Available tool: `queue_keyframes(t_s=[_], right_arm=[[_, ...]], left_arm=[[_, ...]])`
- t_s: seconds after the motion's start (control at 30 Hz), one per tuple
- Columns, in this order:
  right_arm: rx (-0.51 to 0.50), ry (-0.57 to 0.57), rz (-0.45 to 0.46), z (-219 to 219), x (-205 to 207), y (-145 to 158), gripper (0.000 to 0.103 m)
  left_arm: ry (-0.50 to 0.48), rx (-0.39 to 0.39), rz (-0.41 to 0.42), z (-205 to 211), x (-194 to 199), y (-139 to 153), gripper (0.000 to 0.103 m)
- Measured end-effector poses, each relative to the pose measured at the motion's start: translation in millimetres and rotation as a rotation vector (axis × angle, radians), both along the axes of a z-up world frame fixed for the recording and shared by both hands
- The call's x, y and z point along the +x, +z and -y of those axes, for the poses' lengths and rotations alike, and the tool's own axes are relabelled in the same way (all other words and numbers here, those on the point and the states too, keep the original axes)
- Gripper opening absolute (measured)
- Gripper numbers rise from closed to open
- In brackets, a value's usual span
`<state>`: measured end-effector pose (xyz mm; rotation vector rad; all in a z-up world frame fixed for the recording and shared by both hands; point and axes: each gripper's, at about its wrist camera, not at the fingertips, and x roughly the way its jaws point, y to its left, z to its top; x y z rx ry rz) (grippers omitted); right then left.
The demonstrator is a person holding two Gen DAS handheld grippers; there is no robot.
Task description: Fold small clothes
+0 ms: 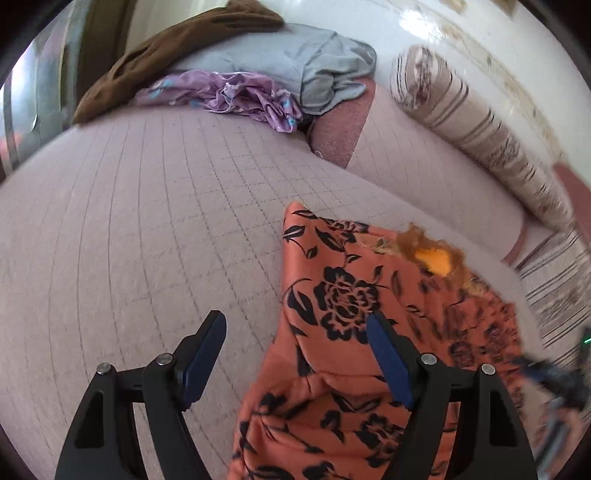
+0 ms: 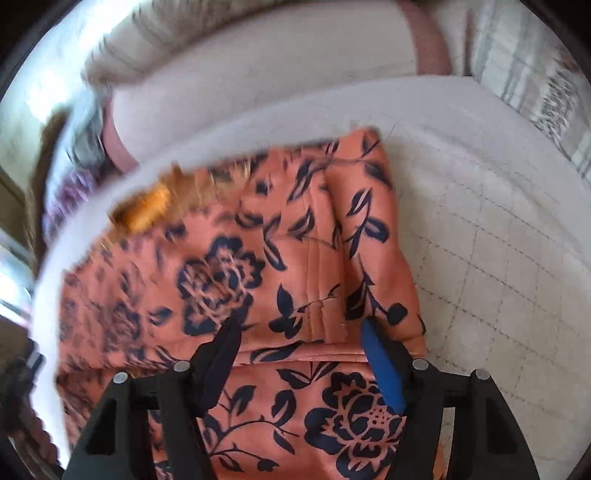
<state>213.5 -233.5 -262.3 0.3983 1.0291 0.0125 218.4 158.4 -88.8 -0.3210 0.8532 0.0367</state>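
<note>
Soft pinkish-grey cover (image 1: 129, 229) with stitched squares spreads over a wide bed or couch, and it looks a bit fuzzy. On it lies the small orange garment (image 1: 343, 295) with black flowers and leaves printed all over. In the left wrist view its long side runs from the bottom of the picture up and away, and one pointed corner aims at the far end of the cover. In the right wrist view it looks folded, with one flap lying over another and straight sewn lines running along the middle. The cloth looks smooth and thin. At its far edge is a fluffy brown patch with a bright yellow spot (image 1: 434, 258); I cannot tell what that is.

The left gripper (image 1: 295, 343) has its jaws wide apart. One finger is over the bare cover and the other is over the orange cloth. The right gripper (image 2: 299, 347) also has its jaws apart, above the garment, with nothing between them. I cannot tell if either one touches the cloth.

Far back in the left wrist view sit a crumpled purple cloth (image 1: 236, 96), a grey cloth (image 1: 295, 59) and a brown blanket (image 1: 177, 40) in a pile. A long round striped pillow (image 1: 476, 136) lies along the side, next to a white shiny wall (image 1: 369, 22).
</note>
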Motion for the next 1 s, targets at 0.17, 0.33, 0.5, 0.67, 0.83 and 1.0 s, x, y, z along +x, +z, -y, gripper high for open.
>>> queue_keyframes(t_s=[0.17, 0.33, 0.5, 0.67, 0.83, 1.0], right_arm=[[0.004, -0.015, 0.184, -1, -7, 49, 0.072], [0.244, 0.114, 0.107, -17, 40, 25, 0.076], [0.295, 0.052, 0.006, 1, 51, -12, 0.072], [0.323, 0.076, 0.041, 1, 66, -6, 0.079], [0.339, 0.073, 0.096, 1, 60, 0, 0.079], [0.281, 0.090, 0.030, 5, 58, -18, 0.078]], left_arm=[[-0.053, 0.217, -0.134, 23, 21, -37, 0.074], [-0.033, 0.087, -0.067, 23, 14, -14, 0.074], [-0.082, 0.192, -0.159, 36, 35, -40, 0.075], [-0.053, 0.086, -0.051, 34, 33, -8, 0.074], [-0.097, 0.101, -0.114, 38, 64, -41, 0.078], [-0.082, 0.020, -0.135, 27, 50, -12, 0.076]])
